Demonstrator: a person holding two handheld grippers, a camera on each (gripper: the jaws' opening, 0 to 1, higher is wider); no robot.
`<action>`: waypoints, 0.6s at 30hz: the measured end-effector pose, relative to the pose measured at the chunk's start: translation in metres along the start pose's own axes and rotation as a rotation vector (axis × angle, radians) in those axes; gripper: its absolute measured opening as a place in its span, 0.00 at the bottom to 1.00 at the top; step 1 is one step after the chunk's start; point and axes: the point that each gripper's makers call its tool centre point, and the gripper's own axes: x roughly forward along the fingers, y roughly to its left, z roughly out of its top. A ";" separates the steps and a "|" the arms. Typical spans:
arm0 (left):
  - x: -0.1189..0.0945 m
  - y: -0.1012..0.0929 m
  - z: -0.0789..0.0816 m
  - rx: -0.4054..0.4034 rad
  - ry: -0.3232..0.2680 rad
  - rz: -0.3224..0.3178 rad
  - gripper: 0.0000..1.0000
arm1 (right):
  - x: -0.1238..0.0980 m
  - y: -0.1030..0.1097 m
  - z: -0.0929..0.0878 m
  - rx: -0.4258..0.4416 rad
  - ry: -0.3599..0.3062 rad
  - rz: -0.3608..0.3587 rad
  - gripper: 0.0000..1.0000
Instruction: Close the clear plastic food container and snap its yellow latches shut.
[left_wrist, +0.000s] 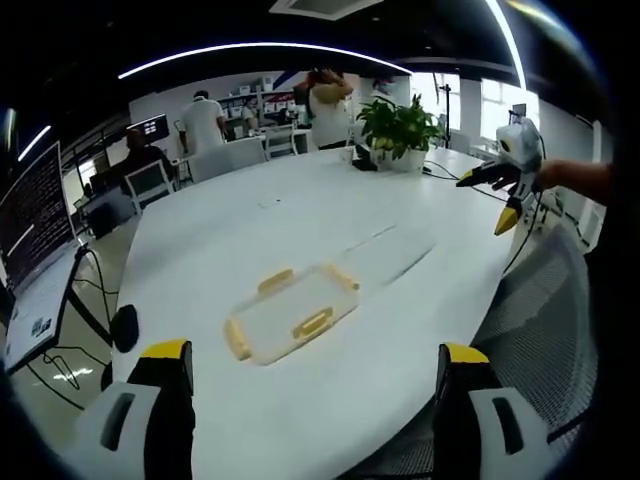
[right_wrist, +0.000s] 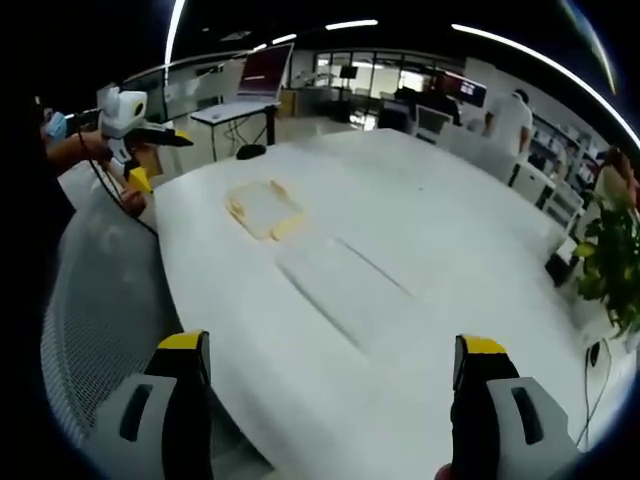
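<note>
Left gripper (left_wrist: 315, 375): two grey jaws with yellow tips rise from the bottom of the left gripper view, spread wide apart, with nothing between them; they hang over the near edge of the table.
Right gripper (right_wrist: 335, 365): same grey jaws with yellow tips at the bottom of the right gripper view, also spread wide and holding nothing, above the table edge.
Lid: a clear rectangular plastic lid with four yellow latches (left_wrist: 292, 313) lies flat on the table, just ahead of the left gripper's jaws; in the right gripper view it sits farther off, toward the upper left (right_wrist: 263, 209).
Container: a clear, shallow plastic food container base (left_wrist: 385, 252) rests on the table just beside the lid, apart from it; in the right gripper view it lies between the lid and the right gripper (right_wrist: 340, 280). Its outline is faint.
Table: large white round-edged table (left_wrist: 250, 230), bare around the two pieces.
Other gripper seen: the right gripper appears at the right of the left gripper view, held in a hand; whether it is open there I cannot tell.
Chair: grey mesh chair back (left_wrist: 540, 320) beside the table.
Plant: green potted plant (left_wrist: 400, 128) at the far side of the table.
Background: people stand by desks and monitors.
</note>
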 end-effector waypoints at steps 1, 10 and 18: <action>0.000 0.001 0.000 -0.003 -0.001 0.000 0.99 | 0.000 0.000 0.000 -0.002 0.001 0.001 0.99; 0.002 0.008 -0.002 0.000 0.007 -0.005 0.98 | 0.009 -0.003 0.010 -0.032 0.011 0.036 0.99; 0.004 0.019 0.000 0.001 0.001 -0.005 0.96 | 0.018 -0.003 0.018 -0.076 0.030 0.078 0.99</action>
